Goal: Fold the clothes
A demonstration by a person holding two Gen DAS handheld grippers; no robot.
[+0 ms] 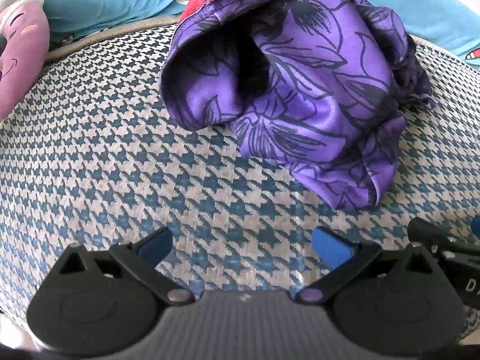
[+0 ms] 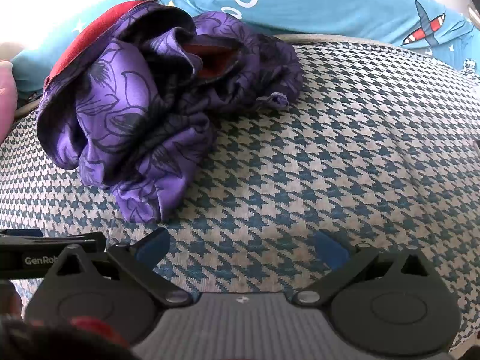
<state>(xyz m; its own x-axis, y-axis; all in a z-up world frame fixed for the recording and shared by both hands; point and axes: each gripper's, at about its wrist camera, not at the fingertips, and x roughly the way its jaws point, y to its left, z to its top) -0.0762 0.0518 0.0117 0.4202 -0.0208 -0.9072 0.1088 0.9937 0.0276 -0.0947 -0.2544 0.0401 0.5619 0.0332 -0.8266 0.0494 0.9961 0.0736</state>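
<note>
purple garment (image 1: 300, 96) crumpled – ahead of L gripper (image 1: 243, 246) | R gripper (image 2: 241, 247) – both agape

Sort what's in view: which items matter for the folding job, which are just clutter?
Job:
- purple floral garment, crumpled, red lining showing
- left gripper, jaws open, empty
- right gripper, jaws open, empty
- houndstooth surface it lies on

Lying about:
- blue printed fabric behind
- pink plush at the left edge

Pink cushion (image 1: 21, 54) cut off at the left edge, blue printed cloth (image 2: 330, 9) at the top
</note>
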